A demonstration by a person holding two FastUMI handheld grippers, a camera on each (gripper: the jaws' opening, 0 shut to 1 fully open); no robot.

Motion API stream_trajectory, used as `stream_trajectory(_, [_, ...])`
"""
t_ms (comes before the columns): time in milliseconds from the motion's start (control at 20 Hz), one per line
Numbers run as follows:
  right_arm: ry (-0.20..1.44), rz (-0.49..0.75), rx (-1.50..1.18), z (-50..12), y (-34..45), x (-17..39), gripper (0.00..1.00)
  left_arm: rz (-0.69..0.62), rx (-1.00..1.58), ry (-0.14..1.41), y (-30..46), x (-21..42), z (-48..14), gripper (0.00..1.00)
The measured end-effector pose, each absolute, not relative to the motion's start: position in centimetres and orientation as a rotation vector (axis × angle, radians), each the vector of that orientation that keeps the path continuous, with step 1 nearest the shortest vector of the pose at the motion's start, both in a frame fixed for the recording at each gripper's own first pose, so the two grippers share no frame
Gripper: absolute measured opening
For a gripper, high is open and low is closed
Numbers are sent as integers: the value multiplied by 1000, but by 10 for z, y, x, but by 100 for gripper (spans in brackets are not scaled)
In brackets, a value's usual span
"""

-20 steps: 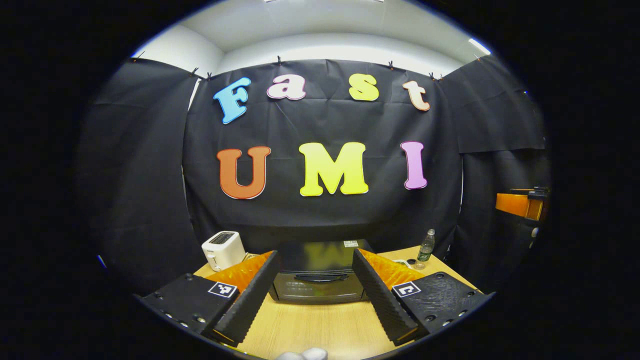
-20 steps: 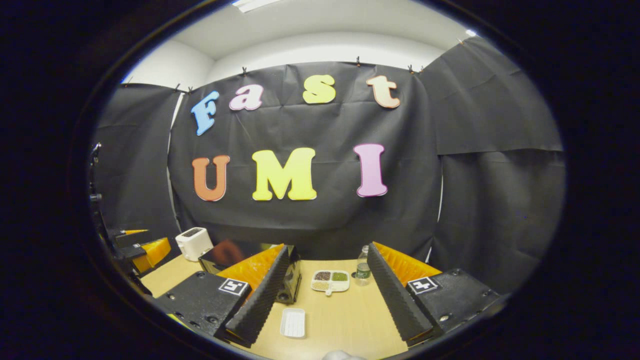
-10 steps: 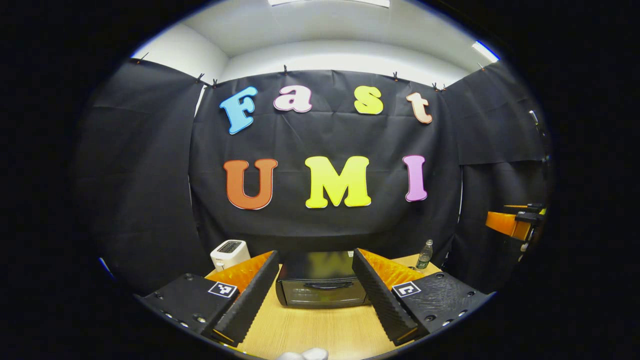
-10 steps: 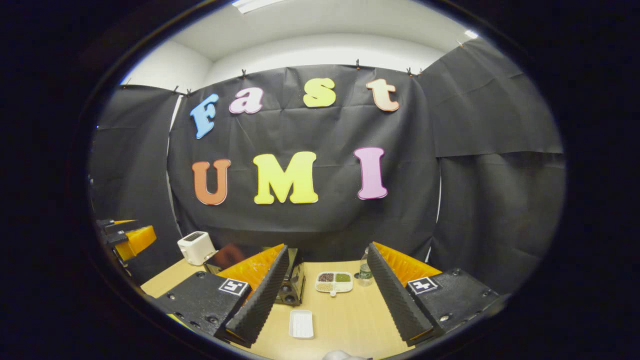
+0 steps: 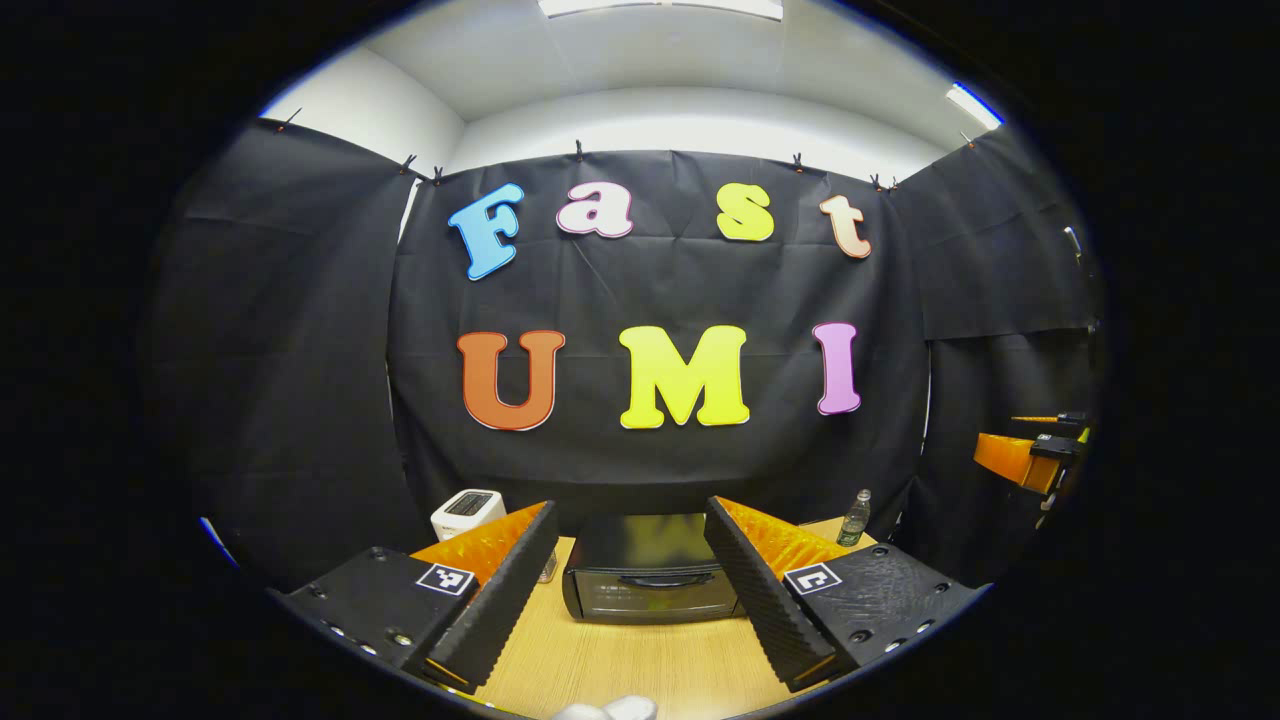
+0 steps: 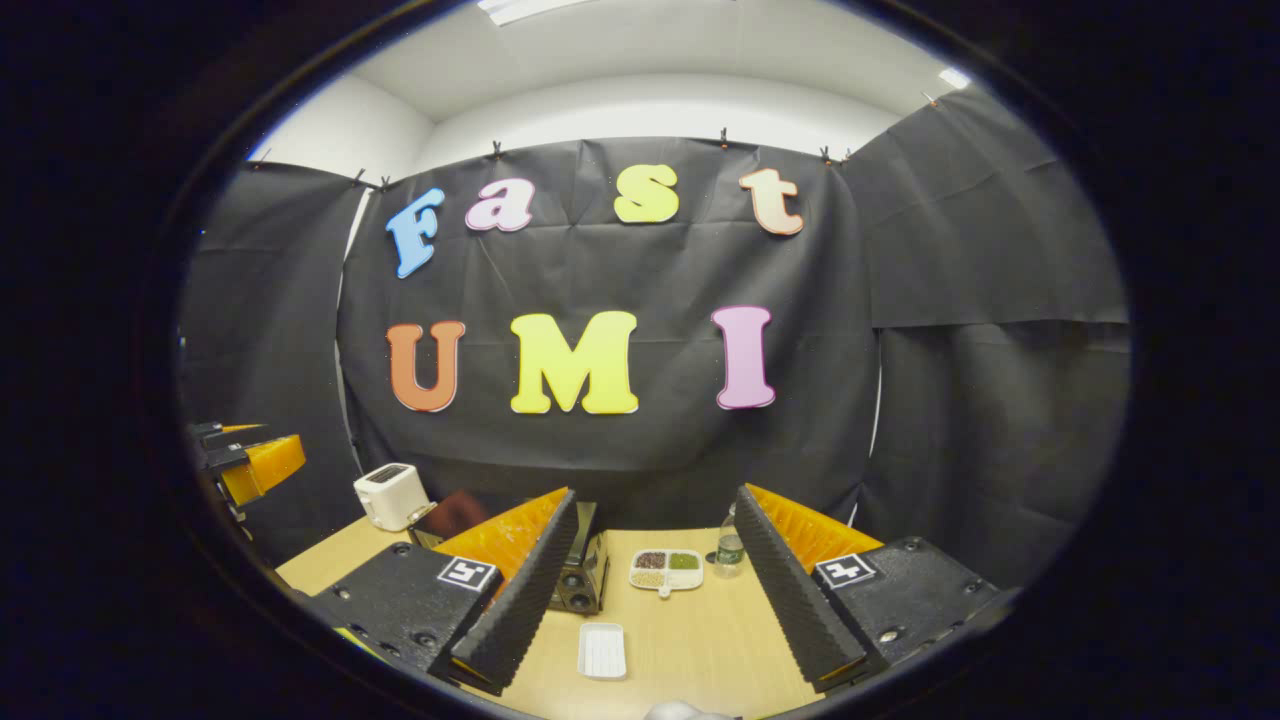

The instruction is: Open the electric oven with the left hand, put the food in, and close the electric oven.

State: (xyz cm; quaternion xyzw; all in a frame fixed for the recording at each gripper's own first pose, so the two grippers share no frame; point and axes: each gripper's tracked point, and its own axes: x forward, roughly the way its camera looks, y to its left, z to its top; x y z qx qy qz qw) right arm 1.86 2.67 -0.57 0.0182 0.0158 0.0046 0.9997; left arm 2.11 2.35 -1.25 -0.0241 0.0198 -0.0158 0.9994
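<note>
The electric oven (image 5: 650, 568) stands on the bench (image 5: 640, 665) straight ahead of the left gripper (image 5: 630, 575), its door shut and its front facing the camera. In the right gripper view the same oven sits behind that gripper's left finger, showing its knob side. It is a dark, boxy metal appliance, and I judge it heavy enough to stay put under a pull. The door looks stiff and hinged along its lower edge, with a glossy panel that should be slippery and breakable. The place to take hold is the curved door handle (image 5: 650, 579) near the top of the door. It looks slim enough to fit between the fingers, which are spread wide with nothing between them.

The right gripper (image 6: 635, 575) also has its fingers wide apart and empty. Ahead of it lies a divided dish of food (image 6: 666, 568) with grain-like fillings in its compartments. It looks light and rigid but easily spilled if tilted, so a level hold on its rim or small tab would suit. A small white tray (image 6: 602, 650) lies nearer, apparently empty.

The bench is pale wood grain, smooth and flat. A white toaster (image 5: 466, 513) sits at the far left and a clear water bottle (image 5: 853, 518) at the far right. Black cloth closes the booth on three sides under a white ceiling with strip lights.
</note>
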Motion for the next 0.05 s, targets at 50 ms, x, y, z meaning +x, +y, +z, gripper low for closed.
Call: stream_trajectory(50, [32,11,35,-6,28,17,90,-35,-49,36,23,20,-10,88])
